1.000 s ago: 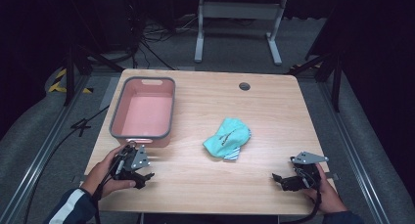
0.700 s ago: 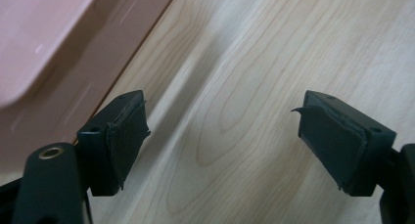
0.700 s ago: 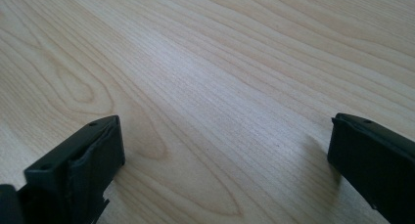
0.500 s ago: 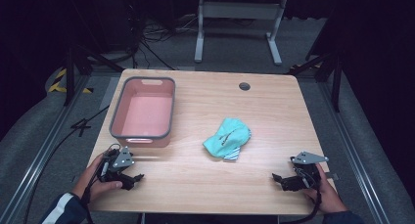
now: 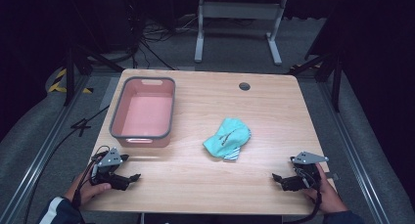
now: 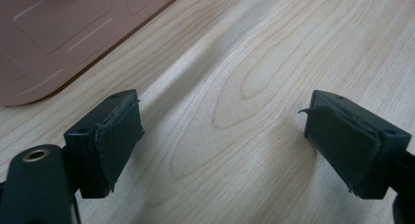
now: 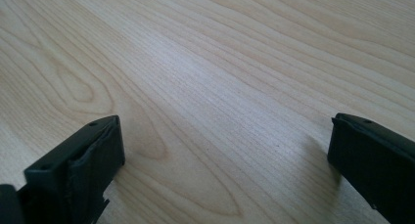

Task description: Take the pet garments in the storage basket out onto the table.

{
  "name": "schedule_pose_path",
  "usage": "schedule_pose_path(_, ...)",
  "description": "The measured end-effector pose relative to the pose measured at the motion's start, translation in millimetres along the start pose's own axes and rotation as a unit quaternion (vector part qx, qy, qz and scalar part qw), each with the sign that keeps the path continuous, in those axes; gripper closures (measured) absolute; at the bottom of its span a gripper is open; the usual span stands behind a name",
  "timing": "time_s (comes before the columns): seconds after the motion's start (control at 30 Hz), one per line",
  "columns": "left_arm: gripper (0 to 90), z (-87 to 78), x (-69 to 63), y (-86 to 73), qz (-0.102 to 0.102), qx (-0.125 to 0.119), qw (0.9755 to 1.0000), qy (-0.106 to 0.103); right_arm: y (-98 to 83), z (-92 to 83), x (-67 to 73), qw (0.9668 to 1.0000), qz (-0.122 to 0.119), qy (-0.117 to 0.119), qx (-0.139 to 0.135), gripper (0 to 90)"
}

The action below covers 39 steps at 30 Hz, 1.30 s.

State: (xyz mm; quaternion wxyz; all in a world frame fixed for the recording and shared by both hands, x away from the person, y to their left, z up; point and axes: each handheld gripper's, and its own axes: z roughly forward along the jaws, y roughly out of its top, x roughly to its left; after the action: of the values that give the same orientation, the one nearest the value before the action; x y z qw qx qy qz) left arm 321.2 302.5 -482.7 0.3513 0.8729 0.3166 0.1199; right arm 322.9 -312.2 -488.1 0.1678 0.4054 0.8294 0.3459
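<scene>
Both claws, left claw [image 5: 131, 176] and right claw [image 5: 277, 178], rest wide and empty on the tabletop [image 5: 274, 116], flanking the teal cloth [image 5: 227, 138], likely awaiting pickup

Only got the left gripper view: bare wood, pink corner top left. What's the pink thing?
Observer: An empty pink tub with a grey rim, at the far left of the table.
Operator: Anything to pick up?
Observer: One teal cloth, bunched up mid-table, to the right of the tub and apart from it.
Operator: Right side?
Observer: The right claw is open near the front right corner, with nothing between its jaws.
</scene>
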Motion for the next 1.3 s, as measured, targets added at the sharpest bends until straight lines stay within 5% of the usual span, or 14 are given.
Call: schedule_pose_path(1.3,9.4,2.6,1.3,2.1,-0.002,0.006,1.0000,-0.001,-2.7,-2.7,1.9,0.9999,0.009,-0.006,0.000,0.5)
